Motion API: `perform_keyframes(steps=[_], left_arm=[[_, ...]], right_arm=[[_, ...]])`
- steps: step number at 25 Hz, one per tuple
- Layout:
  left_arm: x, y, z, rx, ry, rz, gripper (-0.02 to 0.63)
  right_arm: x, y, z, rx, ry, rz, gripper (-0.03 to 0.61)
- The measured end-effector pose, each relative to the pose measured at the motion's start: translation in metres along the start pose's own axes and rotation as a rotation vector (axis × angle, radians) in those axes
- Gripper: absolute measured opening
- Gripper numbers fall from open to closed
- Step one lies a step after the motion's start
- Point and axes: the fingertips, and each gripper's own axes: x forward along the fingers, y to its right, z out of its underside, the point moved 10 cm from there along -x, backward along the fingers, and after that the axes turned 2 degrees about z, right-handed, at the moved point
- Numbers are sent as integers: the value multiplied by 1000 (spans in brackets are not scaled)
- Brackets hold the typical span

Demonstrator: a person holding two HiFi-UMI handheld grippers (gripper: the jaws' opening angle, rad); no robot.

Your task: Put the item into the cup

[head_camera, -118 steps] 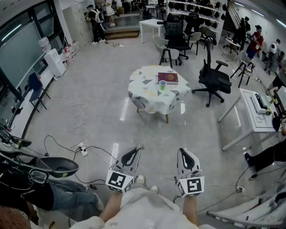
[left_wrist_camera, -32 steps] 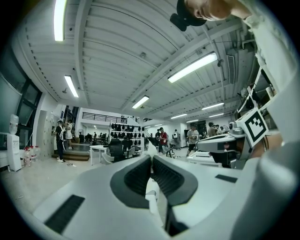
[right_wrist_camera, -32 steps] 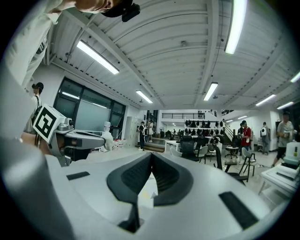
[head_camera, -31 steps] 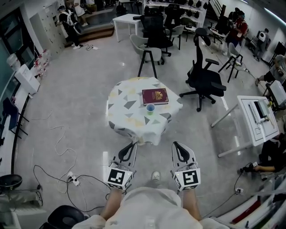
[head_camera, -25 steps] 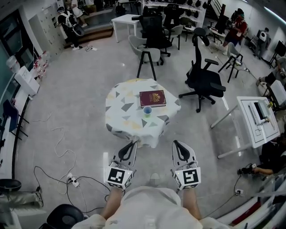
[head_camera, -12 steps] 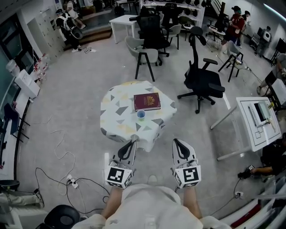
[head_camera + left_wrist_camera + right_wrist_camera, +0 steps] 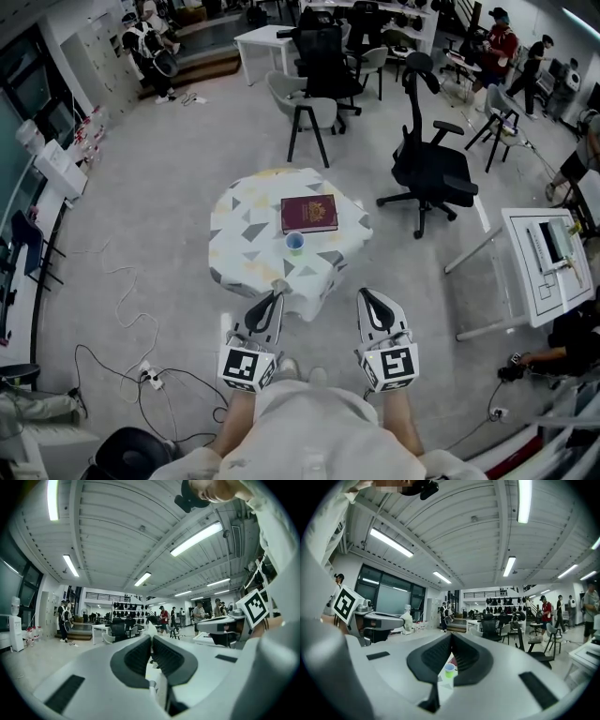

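Note:
A small round table with a triangle-patterned cloth stands just ahead of me. On it lie a dark red book and, in front of the book, a small green cup with a blue inside. The cup also shows low between the jaws in the right gripper view. My left gripper and right gripper are held side by side short of the table's near edge. The jaws of both are shut with nothing between them. I cannot make out any small loose item on the table.
A black office chair stands right of the table and a grey chair behind it. A white desk is at the right. Cables and a power strip lie on the floor at left. People stand at the far end of the room.
The table has drawn much closer over the last seconds, from mid-room to just ahead of the grippers. Both grippers kept their place in front of me and stayed shut.

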Motion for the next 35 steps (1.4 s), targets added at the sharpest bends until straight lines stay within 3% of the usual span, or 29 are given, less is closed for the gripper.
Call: perform_keyframes(steps=[13, 35], left_arm=[[31, -31, 9, -23, 2, -10, 25], [117, -140, 16, -47, -27, 110, 25]], right_arm=[[45, 8, 1, -27, -21, -11, 6], [155, 4, 6, -17, -101, 106, 6]])
